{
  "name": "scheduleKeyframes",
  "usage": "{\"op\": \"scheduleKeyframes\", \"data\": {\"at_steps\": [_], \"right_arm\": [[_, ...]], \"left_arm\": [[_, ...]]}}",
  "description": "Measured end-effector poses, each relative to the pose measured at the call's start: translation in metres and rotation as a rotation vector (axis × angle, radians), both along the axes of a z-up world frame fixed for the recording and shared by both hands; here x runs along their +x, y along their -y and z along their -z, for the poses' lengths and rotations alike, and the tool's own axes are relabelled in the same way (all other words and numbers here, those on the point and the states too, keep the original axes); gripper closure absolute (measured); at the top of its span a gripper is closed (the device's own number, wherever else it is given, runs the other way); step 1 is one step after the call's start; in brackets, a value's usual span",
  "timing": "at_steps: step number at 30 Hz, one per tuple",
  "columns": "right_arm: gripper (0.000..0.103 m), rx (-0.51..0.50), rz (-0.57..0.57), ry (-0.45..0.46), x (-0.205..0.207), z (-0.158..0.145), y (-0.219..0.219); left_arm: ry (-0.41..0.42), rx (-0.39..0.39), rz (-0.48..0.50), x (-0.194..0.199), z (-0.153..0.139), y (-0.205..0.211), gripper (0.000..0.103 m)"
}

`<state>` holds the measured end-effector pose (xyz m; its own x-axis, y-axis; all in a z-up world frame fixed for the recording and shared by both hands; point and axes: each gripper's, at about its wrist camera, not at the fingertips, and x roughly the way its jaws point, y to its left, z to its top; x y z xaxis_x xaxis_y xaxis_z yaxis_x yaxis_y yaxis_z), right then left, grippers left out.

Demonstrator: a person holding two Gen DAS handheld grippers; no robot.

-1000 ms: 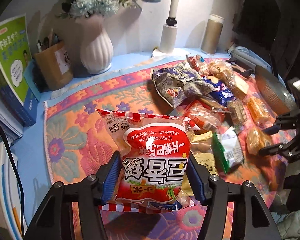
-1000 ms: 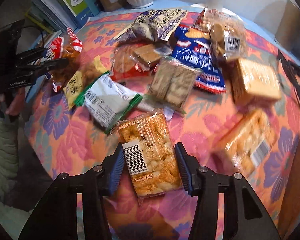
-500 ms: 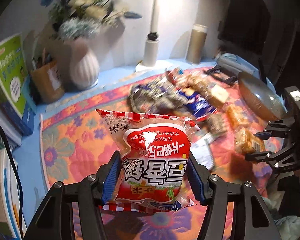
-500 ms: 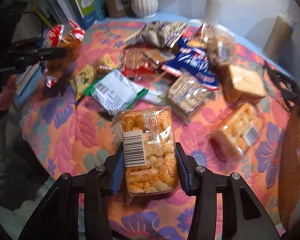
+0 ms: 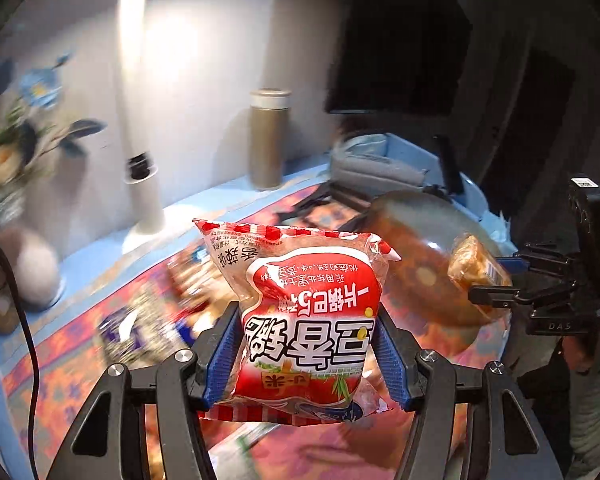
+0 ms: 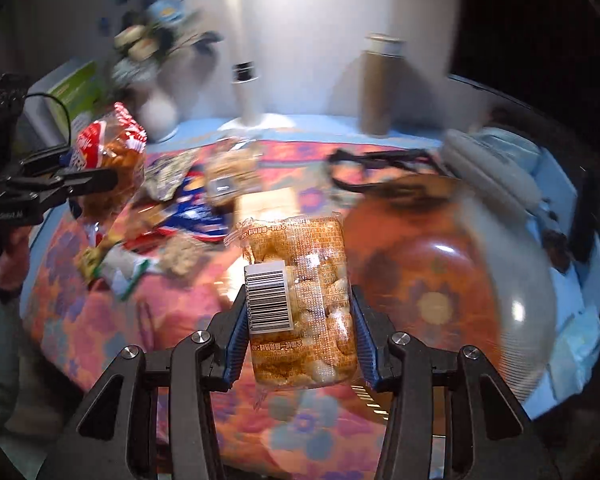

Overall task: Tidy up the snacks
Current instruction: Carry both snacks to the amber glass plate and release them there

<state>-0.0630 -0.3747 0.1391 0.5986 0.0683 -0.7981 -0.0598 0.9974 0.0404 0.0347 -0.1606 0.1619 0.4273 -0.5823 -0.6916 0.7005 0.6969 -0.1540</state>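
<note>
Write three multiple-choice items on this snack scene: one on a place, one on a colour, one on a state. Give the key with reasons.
1. Where is the clear bowl?
A. left of the clear puffed-snack pack
B. right of the clear puffed-snack pack
C. behind the vase

2. What colour dominates the bread bag in the left gripper?
A. red
B. green
C. black

3. How does the right gripper stand?
A. open and bare
B. shut on nothing
C. shut on the clear puffed-snack pack

Key: 1 B, the right wrist view shows the bowl on the floral cloth to the pack's right. 2 A, its printed front is red with white lettering. 3 C, both blue pads press the pack's sides.
</note>
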Motion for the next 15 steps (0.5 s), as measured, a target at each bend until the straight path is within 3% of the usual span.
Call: {"op": "scheduleKeyframes", "data": {"at_steps": [4, 9, 15], "right_arm": [[0.059, 0.013, 0.101, -0.031, -0.003, 0.003, 0.047], [0.059, 0.078, 0.151, -0.107, -0.005, 0.023, 0.079], [0.058, 0.096, 0.159, -0.156, -0.005, 0.043, 0.089]], "left_arm": [[-0.029, -0.01, 0.079, 0.004, 0.001, 0.069, 0.042], [-0.075, 0.035, 0.147, 0.001, 0.021, 0.135, 0.042], [-0.1, 0.064, 0.183, -0.002, 0.042, 0.175, 0.042]]}}
